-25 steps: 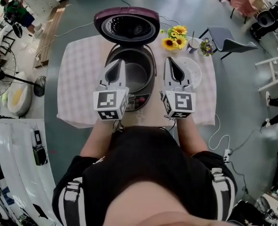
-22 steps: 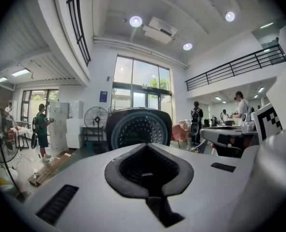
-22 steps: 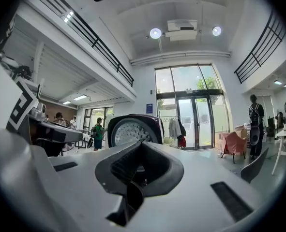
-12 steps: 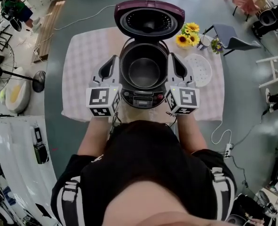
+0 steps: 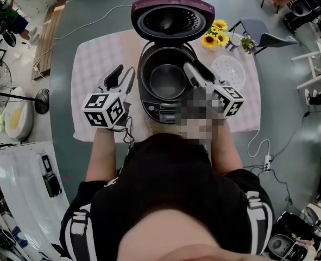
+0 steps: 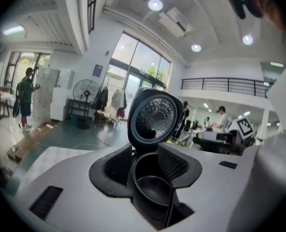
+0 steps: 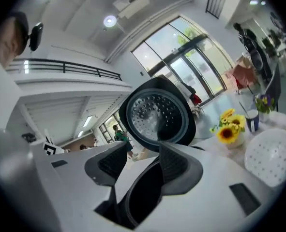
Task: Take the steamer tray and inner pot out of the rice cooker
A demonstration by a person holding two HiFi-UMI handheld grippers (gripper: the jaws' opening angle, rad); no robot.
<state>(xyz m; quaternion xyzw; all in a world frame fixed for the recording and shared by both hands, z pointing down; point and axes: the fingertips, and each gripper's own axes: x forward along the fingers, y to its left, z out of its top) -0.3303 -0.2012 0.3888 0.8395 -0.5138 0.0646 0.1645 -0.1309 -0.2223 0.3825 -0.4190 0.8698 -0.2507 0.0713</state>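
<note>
The rice cooker (image 5: 165, 99) stands with its purple lid (image 5: 172, 18) tipped up and the dark inner pot (image 5: 168, 80) seated inside. The white perforated steamer tray (image 5: 228, 69) lies on the cloth to the cooker's right. My left gripper (image 5: 122, 75) hovers just left of the cooker; its jaws have just been opening and hold nothing. In its own view, the left gripper (image 6: 145, 166) looks over the pot (image 6: 155, 190). My right gripper (image 5: 197, 72) is at the cooker's right rim, jaws also just opened. The right gripper (image 7: 140, 170) frames the pot's rim (image 7: 143, 192) without pressing on it.
A checked cloth (image 5: 95, 64) covers the small table. Sunflowers (image 5: 214, 37) and a cup (image 5: 235, 38) stand behind the tray, with a chair (image 5: 263, 37) beyond. A power cord (image 5: 255, 151) trails to the floor at right. A fan (image 5: 19, 94) stands at left.
Both grippers came down beside the cooker and rolled. Their jaws, shut before, now stand apart. The left one shifted outward to the left.
</note>
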